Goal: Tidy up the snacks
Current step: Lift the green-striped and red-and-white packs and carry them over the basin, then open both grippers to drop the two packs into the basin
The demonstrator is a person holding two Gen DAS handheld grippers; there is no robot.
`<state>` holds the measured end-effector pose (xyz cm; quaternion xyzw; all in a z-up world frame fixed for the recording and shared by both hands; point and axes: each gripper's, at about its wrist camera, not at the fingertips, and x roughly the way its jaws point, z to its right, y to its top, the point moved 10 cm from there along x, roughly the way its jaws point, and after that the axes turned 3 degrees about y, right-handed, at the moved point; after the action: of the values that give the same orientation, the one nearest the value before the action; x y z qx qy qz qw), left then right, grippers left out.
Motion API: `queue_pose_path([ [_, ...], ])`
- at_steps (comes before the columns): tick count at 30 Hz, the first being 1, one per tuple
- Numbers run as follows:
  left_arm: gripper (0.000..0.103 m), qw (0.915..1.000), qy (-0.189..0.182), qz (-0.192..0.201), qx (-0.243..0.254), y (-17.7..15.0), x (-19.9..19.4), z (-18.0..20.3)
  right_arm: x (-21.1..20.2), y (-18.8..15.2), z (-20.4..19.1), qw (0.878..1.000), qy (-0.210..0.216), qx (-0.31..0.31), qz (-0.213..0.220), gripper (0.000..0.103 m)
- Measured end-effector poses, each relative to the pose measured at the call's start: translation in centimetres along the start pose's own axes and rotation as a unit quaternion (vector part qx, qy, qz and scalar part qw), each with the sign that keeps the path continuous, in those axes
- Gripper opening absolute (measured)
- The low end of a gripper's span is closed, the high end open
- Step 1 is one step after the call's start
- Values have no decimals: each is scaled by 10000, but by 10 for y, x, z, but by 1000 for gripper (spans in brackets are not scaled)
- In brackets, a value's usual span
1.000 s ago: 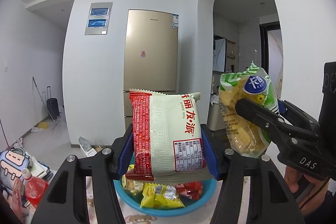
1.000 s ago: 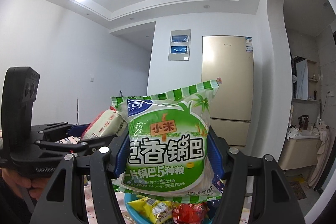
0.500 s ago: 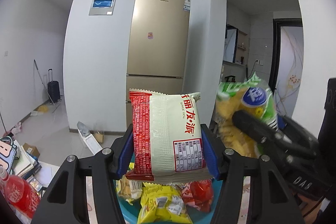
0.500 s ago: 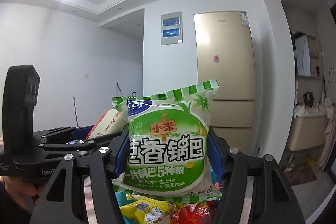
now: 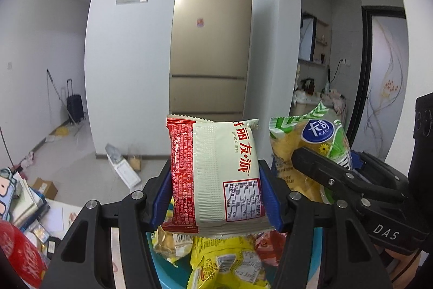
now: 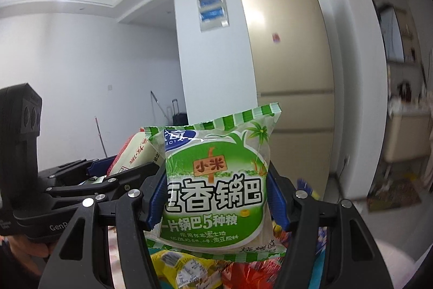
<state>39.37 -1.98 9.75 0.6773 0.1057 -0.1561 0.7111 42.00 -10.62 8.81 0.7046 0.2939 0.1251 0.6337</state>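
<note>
My left gripper (image 5: pixel 215 191) is shut on a red and cream snack packet (image 5: pixel 216 178) and holds it upright above a blue bowl (image 5: pixel 173 279) with several snack packets (image 5: pixel 224 262) in it. My right gripper (image 6: pixel 215 197) is shut on a green rice-crisp packet (image 6: pixel 216 180), also above the bowl's snacks (image 6: pixel 176 270). The two grippers are side by side. The right gripper shows in the left wrist view (image 5: pixel 343 178) with the green packet (image 5: pixel 311 151). The left gripper shows in the right wrist view (image 6: pixel 92 175) with the cream packet (image 6: pixel 132 153).
A red drink bottle (image 5: pixel 19 253) and a stack of books and papers (image 5: pixel 21 199) lie at the left on the table. A gold fridge (image 5: pixel 211 45) and a white wall stand behind. An arched doorway (image 5: pixel 324 45) opens at the right.
Both grippers have tilted downward with their packets still held, so the bowl and its snacks show larger at the bottom. The grips have not changed.
</note>
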Motion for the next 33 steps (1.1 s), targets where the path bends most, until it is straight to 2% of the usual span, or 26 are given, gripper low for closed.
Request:
queue_pose_path([
  [8, 61, 9975, 136, -658, -208, -32, 48, -12, 36, -39, 18, 9955, 220, 594, -706, 62],
  [11, 61, 9961, 175, -834, -229, -41, 61, -15, 45, -48, 21, 9941, 153, 608, -881, 62],
  [16, 61, 9928, 65, -1131, -398, -54, 81, -14, 54, -58, 25, 9909, 276, 796, -1053, 63],
  [24, 61, 9902, 70, -1321, -448, -69, 88, -17, 59, -70, 31, 9899, 159, 818, -1148, 64],
  [25, 61, 9899, 67, -1336, -461, -69, 89, -17, 58, -70, 32, 9902, 88, 783, -1149, 66],
  [26, 61, 9898, 85, -1348, -458, -68, 90, -17, 57, -69, 32, 9908, 54, 754, -1127, 74],
  [27, 61, 9898, 109, -1352, -430, -69, 89, -18, 55, -67, 32, 9913, 47, 749, -1078, 89],
  [29, 61, 9903, 106, -1336, -362, -71, 88, -17, 50, -62, 30, 9926, 56, 765, -937, 99],
  [33, 61, 9918, 48, -1262, -202, -69, 85, -8, 45, -53, 26, 9952, -51, 547, -804, 99],
])
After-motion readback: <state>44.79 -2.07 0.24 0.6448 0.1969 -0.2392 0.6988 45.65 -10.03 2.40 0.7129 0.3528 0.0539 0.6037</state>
